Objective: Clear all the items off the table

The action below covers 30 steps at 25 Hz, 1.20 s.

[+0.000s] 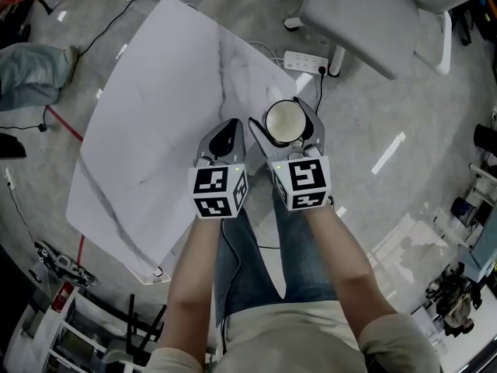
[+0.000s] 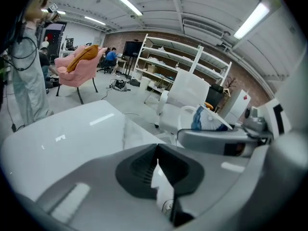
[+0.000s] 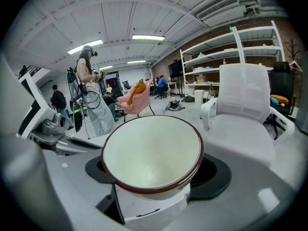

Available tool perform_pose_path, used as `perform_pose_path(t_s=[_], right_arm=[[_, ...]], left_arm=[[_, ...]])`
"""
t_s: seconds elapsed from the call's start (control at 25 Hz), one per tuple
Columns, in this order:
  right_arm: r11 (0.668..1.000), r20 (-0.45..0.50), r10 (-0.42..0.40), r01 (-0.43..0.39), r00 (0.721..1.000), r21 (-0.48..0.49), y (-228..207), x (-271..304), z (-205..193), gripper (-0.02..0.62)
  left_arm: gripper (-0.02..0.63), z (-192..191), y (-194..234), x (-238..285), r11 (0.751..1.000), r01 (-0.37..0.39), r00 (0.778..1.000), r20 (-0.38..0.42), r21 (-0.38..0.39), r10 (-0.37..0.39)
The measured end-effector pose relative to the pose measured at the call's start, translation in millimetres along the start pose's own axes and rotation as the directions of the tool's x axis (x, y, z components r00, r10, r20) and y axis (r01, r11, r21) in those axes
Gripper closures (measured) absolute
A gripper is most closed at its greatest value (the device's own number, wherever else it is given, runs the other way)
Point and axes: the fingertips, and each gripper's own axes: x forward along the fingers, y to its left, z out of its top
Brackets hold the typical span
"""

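Jaws on the right gripper (image 1: 284, 127) were spread wide and closed on a cream enamel cup (image 1: 283, 117) with a dark red-brown rim. They gripped it low on its white body, so the mouth faced up and the inside showed empty in the right gripper view. The left gripper (image 1: 231, 125) sat just beside it, its dark-padded jaws brought fully together with nothing between them. Both tools pointed forward and downward, side by side, and the marker cubes (image 1: 219, 191) faced the head camera above the person's bare forearms (image 1: 198, 278). The cup hung at the near right edge of the white marble-veined table (image 1: 147, 130) — whether over the top or just past it could not be told from the head view. Beyond that corner a white power strip (image 1: 304, 61) lay on the grey floor, and a white office chair (image 1: 373, 14) stood farther out. The right gripper view looked into the room, with a pink armchair (image 3: 137, 97), white shelving (image 3: 240, 52) and a standing person (image 3: 91, 95) wearing gear.
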Motion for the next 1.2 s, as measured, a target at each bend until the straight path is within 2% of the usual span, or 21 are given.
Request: perform_pose_path(t_s=[0.64, 0.92, 1.2], right_arm=[[0.999, 0.016, -0.029, 0.029, 0.999, 0.016, -145, -15, 29, 0.189], [0.997, 0.019, -0.07, 0.069, 0.997, 0.024, -212, -36, 44, 0.189], [0.985, 0.015, -0.154, 0.152, 0.988, 0.077, -272, -45, 51, 0.189]], left_arm=[[0.597, 49, -109, 89, 0.999, 0.025, 1.0, -0.013, 0.041, -0.025], [0.597, 74, -171, 126, 0.995, 0.066, 0.998, -0.022, 0.076, -0.065], [0.597, 98, -216, 163, 0.984, 0.127, 0.992, -0.034, 0.124, -0.124]])
